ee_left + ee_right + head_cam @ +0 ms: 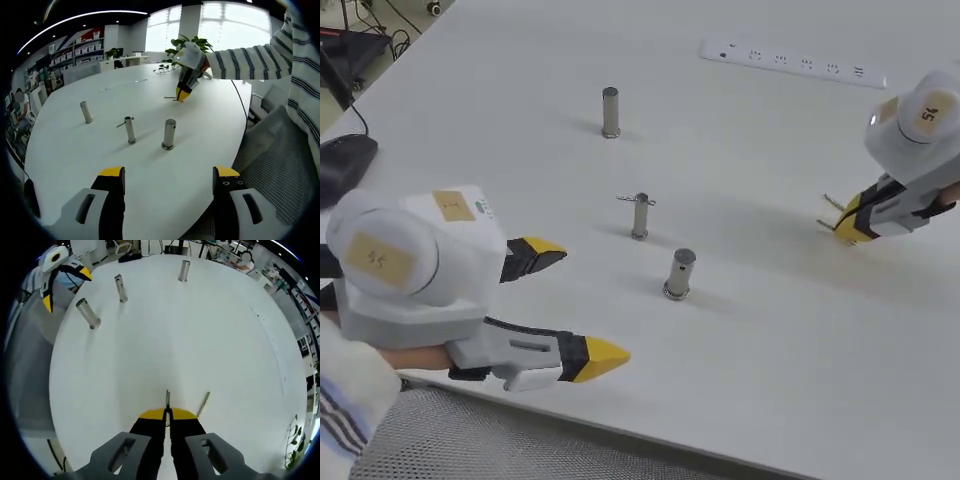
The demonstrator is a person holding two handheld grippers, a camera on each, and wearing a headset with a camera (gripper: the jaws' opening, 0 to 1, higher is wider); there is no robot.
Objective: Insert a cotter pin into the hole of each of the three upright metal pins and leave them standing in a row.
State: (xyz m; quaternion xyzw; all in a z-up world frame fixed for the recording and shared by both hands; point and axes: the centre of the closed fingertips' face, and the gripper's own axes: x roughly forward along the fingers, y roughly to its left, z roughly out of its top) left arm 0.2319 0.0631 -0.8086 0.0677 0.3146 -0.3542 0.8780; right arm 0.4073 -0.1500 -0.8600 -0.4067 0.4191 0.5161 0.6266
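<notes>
Jaws of right gripper (168, 414) pinch cotter pin (167, 398), spare pin (203, 404) beside.

Head view looks down over the table (770, 330); gripper views face each other low across it, sharing the pins (130, 131).

Open-plan office, seen from a large meeting table.
Broad white table (770, 330) carrying a power strip (790, 62); mesh chair (470, 440) at its edge; shelves (87, 42) of boxes, a potted plant (185, 45) and tall windows (235, 22) behind.
</notes>
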